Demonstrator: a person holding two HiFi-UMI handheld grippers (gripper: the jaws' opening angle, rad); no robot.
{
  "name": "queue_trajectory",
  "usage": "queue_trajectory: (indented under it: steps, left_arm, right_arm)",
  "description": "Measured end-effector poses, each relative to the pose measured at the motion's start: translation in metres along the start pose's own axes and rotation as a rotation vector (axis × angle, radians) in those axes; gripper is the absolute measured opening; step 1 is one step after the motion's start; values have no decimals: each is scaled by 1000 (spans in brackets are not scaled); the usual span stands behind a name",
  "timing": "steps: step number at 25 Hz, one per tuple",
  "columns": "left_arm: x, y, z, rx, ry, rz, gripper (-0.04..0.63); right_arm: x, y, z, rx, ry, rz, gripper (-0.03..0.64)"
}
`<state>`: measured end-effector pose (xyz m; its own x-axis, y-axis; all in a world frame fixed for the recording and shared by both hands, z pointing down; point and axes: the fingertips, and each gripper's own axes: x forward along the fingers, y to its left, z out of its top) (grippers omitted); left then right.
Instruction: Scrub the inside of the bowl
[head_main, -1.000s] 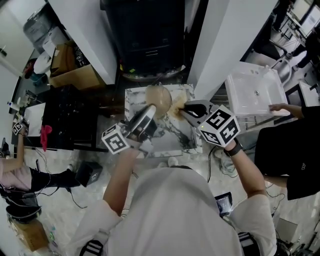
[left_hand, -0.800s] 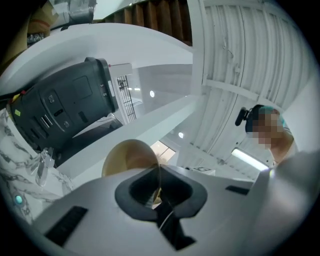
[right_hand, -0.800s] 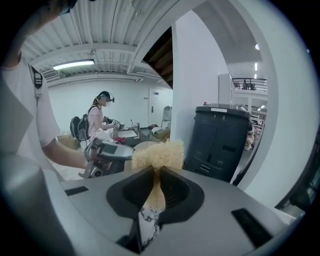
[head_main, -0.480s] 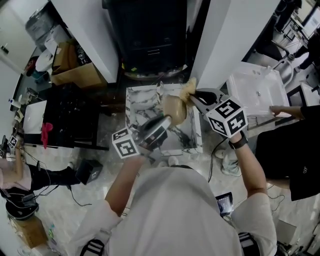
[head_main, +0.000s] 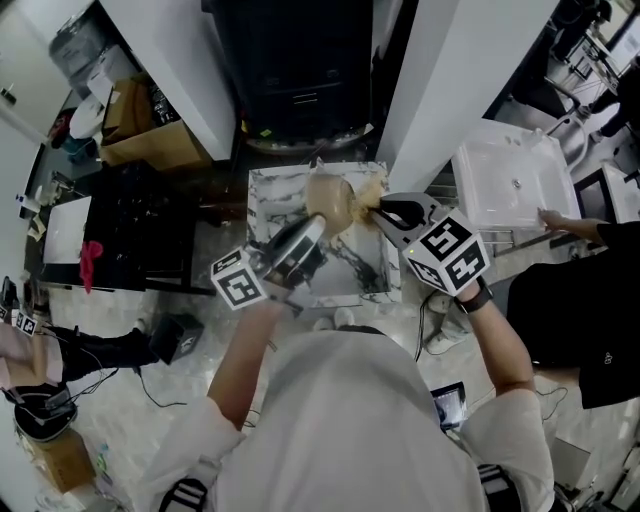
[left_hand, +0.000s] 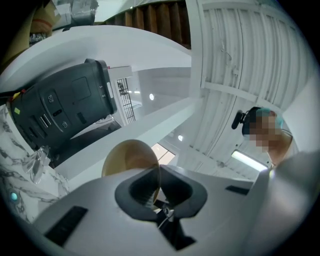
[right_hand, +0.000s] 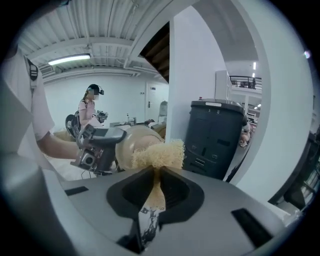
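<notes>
A tan bowl (head_main: 327, 200) is lifted above the marble table (head_main: 345, 285), tilted on its side. My left gripper (head_main: 316, 228) is shut on its rim, and the left gripper view shows the bowl (left_hand: 129, 157) edge-on between the jaws of that gripper (left_hand: 157, 187). My right gripper (head_main: 374, 211) is shut on a frizzy beige scrubber (head_main: 370, 190). In the right gripper view the scrubber (right_hand: 159, 154) sits right in front of the bowl (right_hand: 131, 141), by its right side. Whether it touches the inside I cannot tell.
A black bin (head_main: 290, 60) stands behind the table, beside a white pillar (head_main: 450, 70). A white plastic tub (head_main: 510, 185) is at the right, with a person's hand (head_main: 560, 220) on it. A cardboard box (head_main: 150, 150) lies at the far left.
Bowl and both grippers swung right in the picture half a second ago and have come back left. The scrubber stayed at the bowl's right side. Both grips are unchanged.
</notes>
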<state>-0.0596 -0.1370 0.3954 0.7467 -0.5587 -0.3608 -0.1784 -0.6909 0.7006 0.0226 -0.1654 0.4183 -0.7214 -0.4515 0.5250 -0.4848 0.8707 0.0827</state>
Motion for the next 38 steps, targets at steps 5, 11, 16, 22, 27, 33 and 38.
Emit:
queue_trajectory:
  steps: [5, 11, 16, 22, 27, 33, 38]
  left_arm:
    - [4, -7, -12, -12, 26, -24, 20]
    - [9, -25, -10, -33, 19, -68, 20]
    - [12, -21, -4, 0, 10, -37, 20]
    - [16, -12, -25, -10, 63, -9, 20]
    - [22, -13, -38, -26, 94, -5, 20]
    - [25, -1, -26, 3, 70, 41, 21]
    - [19, 20, -18, 76, 60, 127, 20]
  right_arm:
    - [-8, -6, 21, -46, -37, -29, 49]
    - [-6, -22, 10, -27, -13, -56, 49]
    - [-12, -10, -3, -2, -10, -26, 49]
    - [-19, -8, 5, 6, -63, -25, 49]
    - [-11, -35, -13, 52, -44, -73, 49]
    - [-1, -34, -46, 135, -11, -61, 49]
    - [6, -24, -44, 258, -79, 8, 49]
